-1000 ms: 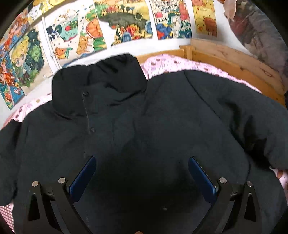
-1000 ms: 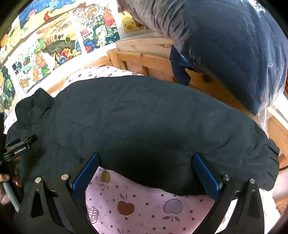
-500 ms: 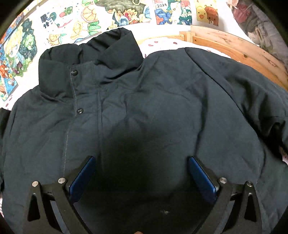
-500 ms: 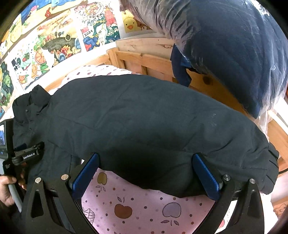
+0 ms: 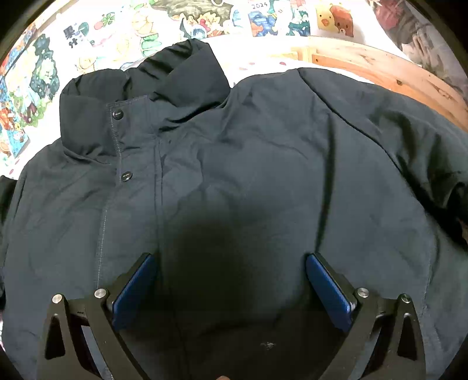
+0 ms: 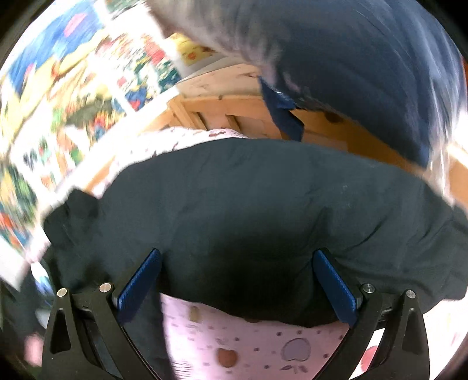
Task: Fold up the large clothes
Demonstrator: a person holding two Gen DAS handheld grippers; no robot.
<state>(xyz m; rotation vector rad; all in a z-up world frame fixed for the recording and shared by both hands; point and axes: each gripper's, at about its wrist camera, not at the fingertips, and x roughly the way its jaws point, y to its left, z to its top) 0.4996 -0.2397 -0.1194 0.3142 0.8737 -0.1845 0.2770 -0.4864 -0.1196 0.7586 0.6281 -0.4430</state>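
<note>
A large dark navy jacket (image 5: 248, 175) lies spread front-up on the bed, collar (image 5: 140, 96) toward the wall, snap buttons down its placket. My left gripper (image 5: 231, 263) is open and empty, close above the jacket's chest. In the right wrist view, which is blurred, the jacket's sleeve (image 6: 278, 210) lies across the pink sheet. My right gripper (image 6: 237, 260) is open and empty over the sleeve's near edge.
A pink apple-print sheet (image 6: 248, 345) covers the bed. A wooden bed frame (image 5: 380, 67) runs along the far right. Cartoon posters (image 5: 204, 17) cover the wall. A plastic-wrapped blue bundle (image 6: 365, 67) hangs over the frame at upper right.
My left gripper has moved lower and closer over the jacket's chest. My right gripper has swung, blurring its view, and now sits nearer the sleeve's edge.
</note>
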